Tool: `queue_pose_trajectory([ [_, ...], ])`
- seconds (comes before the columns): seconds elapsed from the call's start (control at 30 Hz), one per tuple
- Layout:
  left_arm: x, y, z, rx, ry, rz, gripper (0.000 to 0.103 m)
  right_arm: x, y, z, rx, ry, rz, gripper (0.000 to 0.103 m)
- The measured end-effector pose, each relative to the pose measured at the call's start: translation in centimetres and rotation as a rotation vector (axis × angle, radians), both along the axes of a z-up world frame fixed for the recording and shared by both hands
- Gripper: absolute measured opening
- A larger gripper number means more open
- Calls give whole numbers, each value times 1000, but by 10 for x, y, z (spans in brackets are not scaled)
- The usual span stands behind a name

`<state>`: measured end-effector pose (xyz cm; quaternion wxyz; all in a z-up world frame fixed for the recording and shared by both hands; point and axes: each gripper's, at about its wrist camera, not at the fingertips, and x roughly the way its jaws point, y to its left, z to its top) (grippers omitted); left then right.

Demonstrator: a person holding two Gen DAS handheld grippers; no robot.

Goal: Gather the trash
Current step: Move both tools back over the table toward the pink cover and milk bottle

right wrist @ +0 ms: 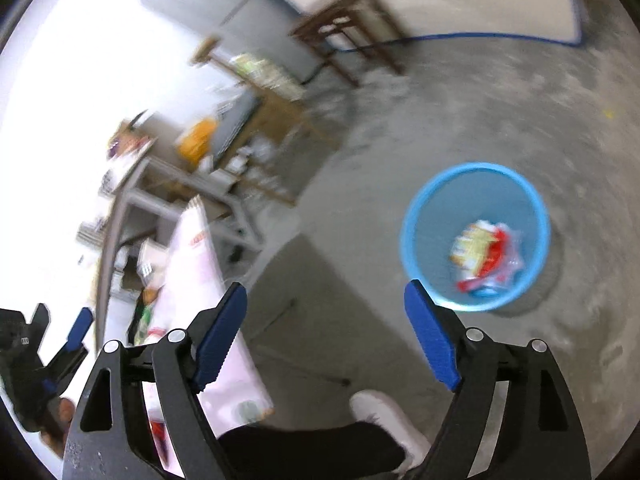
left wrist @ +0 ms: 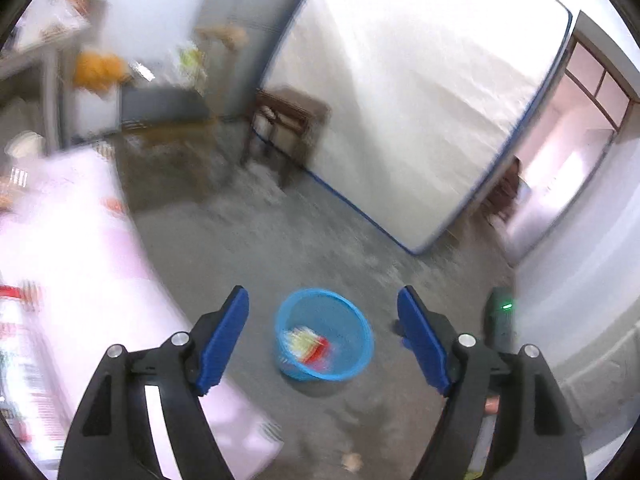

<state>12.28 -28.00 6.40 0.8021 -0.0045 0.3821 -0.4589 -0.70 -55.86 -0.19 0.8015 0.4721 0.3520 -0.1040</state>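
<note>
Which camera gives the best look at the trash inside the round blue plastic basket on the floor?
The right wrist view: it looks down into the round blue plastic basket, so the red, yellow and clear wrappers show large despite blur. The left wrist view shows the basket smaller and farther off, its wrappers a blurred patch.

Left hand-held gripper (left wrist: 322, 328) agape, right hand-held gripper (right wrist: 325, 330) agape

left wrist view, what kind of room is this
Probably a spare or storage room in a home, though the blur limits certainty. It has a bare concrete floor, a mattress stood on edge against the wall, a wooden stool beside it, and a blue mesh wastebasket holding wrappers.
</note>
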Motion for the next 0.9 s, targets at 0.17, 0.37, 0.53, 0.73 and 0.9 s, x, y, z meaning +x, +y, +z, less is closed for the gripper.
queue_pose_trajectory([
  [0.17,7,105,23,-15,-88,149,77,37,53,38,-19,-65,163,78],
  [0.37,3,244,18,1,-146,427,77,75,132,75,-17,-160,381,78],
  [0.53,-21,346,-13,-7,-100,660,77,108,194,84,-40,-155,542,78],
  [0.73,-45,421,-62,5,8,828,77,142,254,79,-67,-89,641,79],
  [0.9,-39,443,-75,-21,22,833,77,154,290,80,-44,-80,689,79],
])
